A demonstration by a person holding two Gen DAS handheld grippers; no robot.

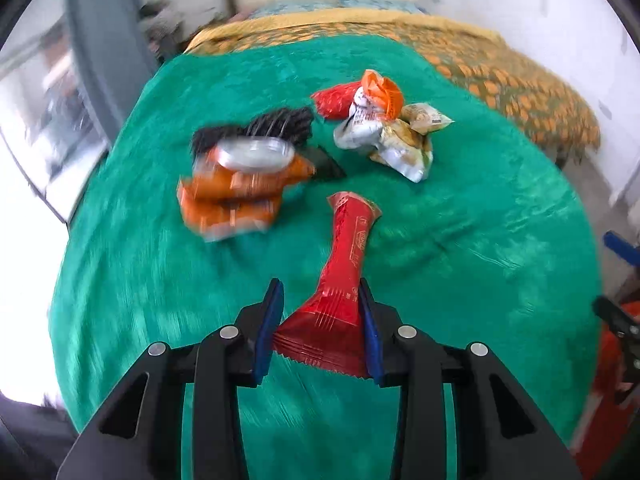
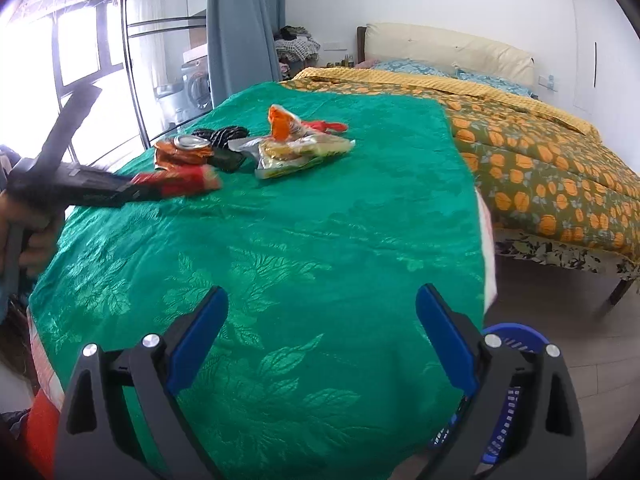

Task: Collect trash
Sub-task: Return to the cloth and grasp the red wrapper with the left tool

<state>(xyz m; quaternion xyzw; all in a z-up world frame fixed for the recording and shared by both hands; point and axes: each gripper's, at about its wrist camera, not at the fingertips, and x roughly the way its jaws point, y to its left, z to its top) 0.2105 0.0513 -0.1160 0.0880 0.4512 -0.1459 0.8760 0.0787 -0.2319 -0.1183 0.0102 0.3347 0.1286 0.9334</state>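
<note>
Left gripper (image 1: 322, 320): clenched on the red snack wrapper (image 1: 344, 264).
Right gripper (image 2: 322, 344): released, above the green cloth (image 2: 320, 220).
Ahead of left gripper: crushed orange can (image 1: 236, 192).

- One long red wrapper (image 1: 344, 280)
- One crushed orange can (image 1: 236, 188)
- One black mesh piece (image 1: 260, 128)
- One small flat black item (image 1: 326, 164)
- One heap of crumpled wrappers (image 1: 380, 128); their number cannot be told
- One blue basket (image 2: 508, 392)
- Two grippers, left (image 1: 320, 316) and right (image 2: 320, 344)

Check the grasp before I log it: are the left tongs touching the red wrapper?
Touching. In the left wrist view both blue pads of the left tongs press the flared end of the red wrapper, pinching it between them.
</note>
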